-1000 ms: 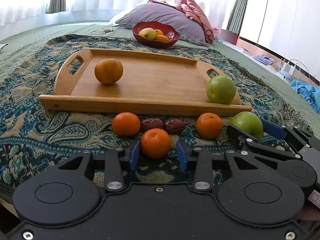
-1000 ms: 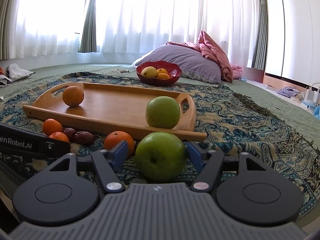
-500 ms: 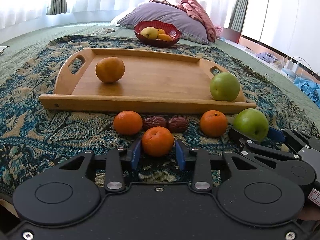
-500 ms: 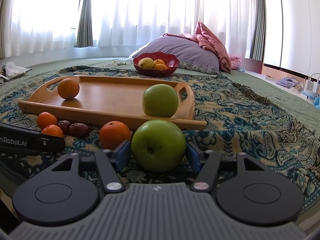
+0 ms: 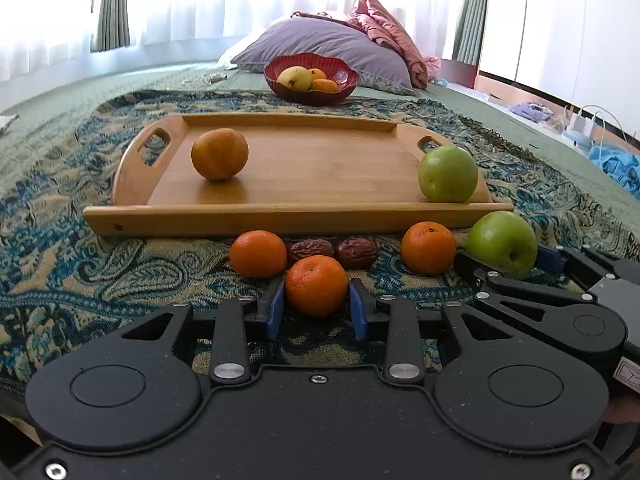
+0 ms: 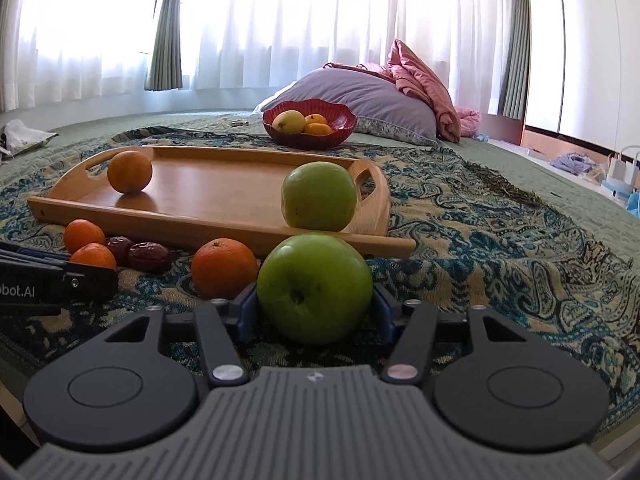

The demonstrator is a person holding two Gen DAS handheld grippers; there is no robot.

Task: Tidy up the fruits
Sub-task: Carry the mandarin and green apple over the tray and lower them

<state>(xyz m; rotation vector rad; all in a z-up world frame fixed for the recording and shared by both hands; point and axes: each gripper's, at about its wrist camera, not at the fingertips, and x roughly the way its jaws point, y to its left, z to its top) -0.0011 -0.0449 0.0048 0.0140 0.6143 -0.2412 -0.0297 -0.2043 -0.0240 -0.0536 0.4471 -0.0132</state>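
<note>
Left gripper [image 5: 316,308] jaws just closing, blue pads seen pressed against small orange [image 5: 316,286], resting on patterned blanket [image 5: 80,280] before wooden tray [image 5: 296,220]. Right gripper [image 6: 314,312] jaws just closing, green apple [image 6: 315,288] clamped between pads, on blanket beside tray.

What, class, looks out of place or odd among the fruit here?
Nothing is spilled or damaged. Most fruit lies loose on the blanket before the tray, which holds only one orange and one green apple.
</note>
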